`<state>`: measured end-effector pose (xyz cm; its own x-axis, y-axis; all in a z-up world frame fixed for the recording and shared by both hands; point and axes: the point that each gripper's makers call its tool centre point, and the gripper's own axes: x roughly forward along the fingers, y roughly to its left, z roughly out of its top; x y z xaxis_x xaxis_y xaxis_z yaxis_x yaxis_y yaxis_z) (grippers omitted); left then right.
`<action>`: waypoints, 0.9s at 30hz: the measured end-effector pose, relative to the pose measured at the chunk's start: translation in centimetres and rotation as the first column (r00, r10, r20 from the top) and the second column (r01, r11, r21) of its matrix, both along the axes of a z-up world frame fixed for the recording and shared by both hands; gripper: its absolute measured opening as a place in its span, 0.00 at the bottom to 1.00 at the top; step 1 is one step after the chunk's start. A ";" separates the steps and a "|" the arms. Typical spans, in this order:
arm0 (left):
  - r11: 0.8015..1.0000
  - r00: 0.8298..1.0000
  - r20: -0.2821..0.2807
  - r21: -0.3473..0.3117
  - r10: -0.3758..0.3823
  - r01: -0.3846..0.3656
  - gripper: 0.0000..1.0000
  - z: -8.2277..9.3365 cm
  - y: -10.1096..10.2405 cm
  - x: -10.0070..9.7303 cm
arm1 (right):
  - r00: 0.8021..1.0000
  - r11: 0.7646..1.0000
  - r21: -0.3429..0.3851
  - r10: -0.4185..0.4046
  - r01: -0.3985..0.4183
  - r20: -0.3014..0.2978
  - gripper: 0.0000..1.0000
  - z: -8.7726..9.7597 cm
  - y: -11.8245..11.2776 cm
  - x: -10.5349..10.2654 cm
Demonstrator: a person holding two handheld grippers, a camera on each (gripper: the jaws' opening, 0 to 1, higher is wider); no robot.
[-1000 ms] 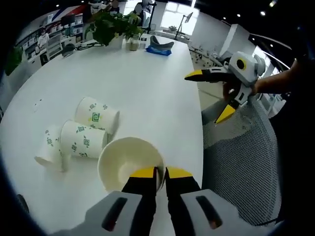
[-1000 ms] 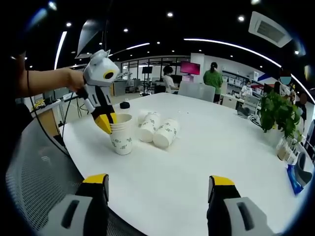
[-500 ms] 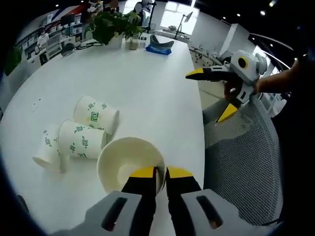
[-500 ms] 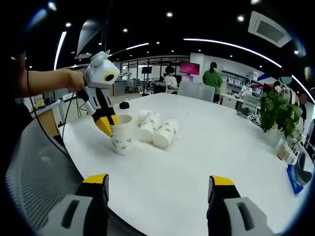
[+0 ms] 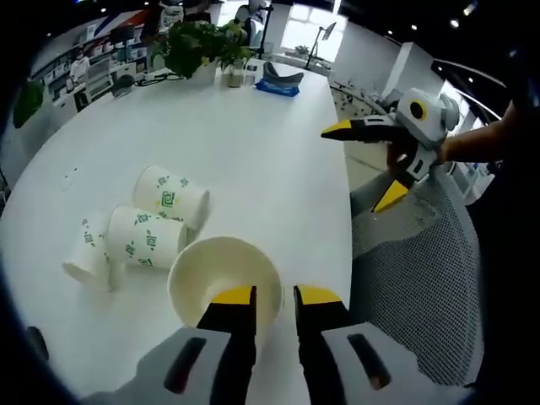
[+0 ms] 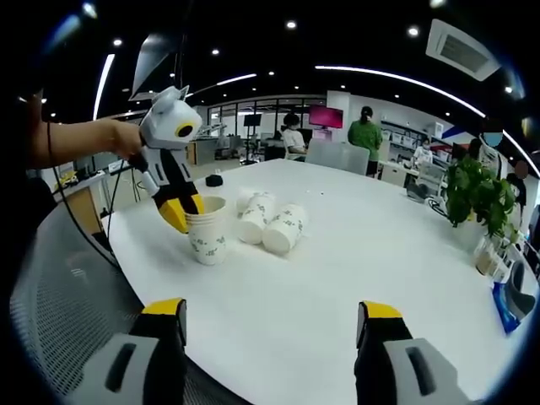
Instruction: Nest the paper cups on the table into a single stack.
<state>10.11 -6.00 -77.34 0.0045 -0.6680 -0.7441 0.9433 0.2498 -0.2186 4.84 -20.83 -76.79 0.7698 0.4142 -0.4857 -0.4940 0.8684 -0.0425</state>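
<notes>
The left hand-held gripper point(image 5: 266, 297) has its jaws slightly parted astride the near rim of an upright paper cup stack point(image 5: 224, 278) on the white surface point(image 5: 253, 135). Three cups point(image 5: 139, 228) lie tipped just beside. The right hand-held gripper point(image 6: 274, 316) hangs wide open, holding nothing

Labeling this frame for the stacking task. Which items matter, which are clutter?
Task items:
upright cup at the left gripper
three cups lying on their sides
right gripper, open
white table

Clutter:
potted plant
blue item
mesh chair
</notes>
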 end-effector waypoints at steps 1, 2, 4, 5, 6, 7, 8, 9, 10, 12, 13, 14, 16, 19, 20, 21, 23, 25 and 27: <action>1.000 1.000 0.008 -0.013 0.008 -0.008 0.16 0.3 0.0 0.1 | 1.000 1.000 -0.001 0.001 -0.001 -0.001 0.84 0.0 0.0 0.0; 1.000 1.000 0.012 -0.020 0.016 -0.016 0.17 0.4 0.2 0.4 | 1.000 1.000 -0.001 0.001 -0.001 -0.002 0.84 0.0 0.1 0.0; 0.999 0.999 0.024 -0.041 0.030 -0.029 0.18 0.8 0.5 0.7 | 1.000 1.000 -0.002 0.000 0.000 -0.003 0.84 0.0 0.1 0.0; 0.998 0.999 0.031 -0.051 0.037 -0.035 0.18 1.1 0.5 0.8 | 1.000 1.000 -0.002 -0.001 0.001 -0.006 0.84 0.0 0.1 0.0; 0.997 0.998 0.044 -0.069 0.044 -0.041 0.19 1.6 0.6 0.8 | 1.000 1.000 -0.002 -0.002 0.002 -0.007 0.84 0.0 0.1 0.1; 0.995 0.997 0.057 -0.086 0.052 -0.047 0.19 2.0 0.6 0.9 | 1.000 1.000 -0.001 -0.002 0.002 -0.006 0.84 0.0 0.1 0.1; 0.992 0.995 0.076 -0.110 0.068 -0.059 0.20 2.4 0.9 1.2 | 1.000 1.000 -0.001 -0.002 0.002 -0.009 0.85 0.0 0.1 0.1; 0.990 0.993 0.093 -0.128 0.075 -0.063 0.21 2.7 1.0 1.4 | 1.000 1.000 0.000 -0.001 0.001 -0.016 0.85 -0.1 0.1 0.1; 0.988 0.991 0.106 -0.139 0.084 -0.069 0.22 3.0 1.2 1.6 | 1.000 1.000 0.001 0.001 -0.001 -0.019 0.85 -0.2 0.1 0.1; 0.986 0.988 0.126 -0.151 0.095 -0.076 0.26 3.8 1.4 1.4 | 1.000 1.000 0.020 0.011 -0.011 -0.020 0.86 0.0 0.3 0.2; 0.983 0.983 0.152 -0.165 0.107 -0.082 0.27 4.0 2.1 1.8 | 0.999 1.000 0.030 0.012 -0.011 -0.034 0.86 -0.2 0.2 0.2; 0.982 0.981 0.158 -0.170 0.114 -0.087 0.28 4.1 2.3 1.8 | 0.999 1.000 0.028 0.012 -0.011 -0.036 0.86 -0.2 0.2 0.3; 0.977 0.976 0.172 -0.186 0.135 -0.102 0.31 4.7 2.8 1.7 | 0.999 1.000 0.024 0.017 -0.016 -0.042 0.87 -0.2 0.1 0.6; 0.969 0.965 0.206 -0.215 0.165 -0.119 0.36 5.1 3.7 1.8 | 0.999 0.999 0.007 0.032 -0.032 -0.034 0.86 0.2 0.2 1.1; 0.967 0.962 0.211 -0.221 0.174 -0.127 0.38 5.2 3.9 1.7 | 0.999 0.999 0.002 0.040 -0.040 -0.031 0.86 0.3 0.3 1.4; 0.964 0.959 0.215 -0.229 0.186 -0.136 0.39 5.3 4.1 1.7 | 0.999 0.999 -0.001 0.045 -0.045 -0.027 0.86 0.5 0.4 1.7; 0.957 0.953 0.219 -0.245 0.208 -0.153 0.42 5.5 4.4 1.5 | 0.998 0.998 -0.006 0.056 -0.056 -0.020 0.86 0.6 0.6 2.3; 0.948 0.946 0.219 -0.265 0.238 -0.177 0.45 5.7 4.9 1.3 | 0.998 0.998 -0.011 0.067 -0.068 -0.019 0.86 0.7 0.8 2.9; 0.937 0.938 0.218 -0.287 0.269 -0.201 0.49 5.9 5.4 1.1 | 0.998 0.998 -0.002 0.066 -0.066 -0.023 0.85 0.9 1.0 3.6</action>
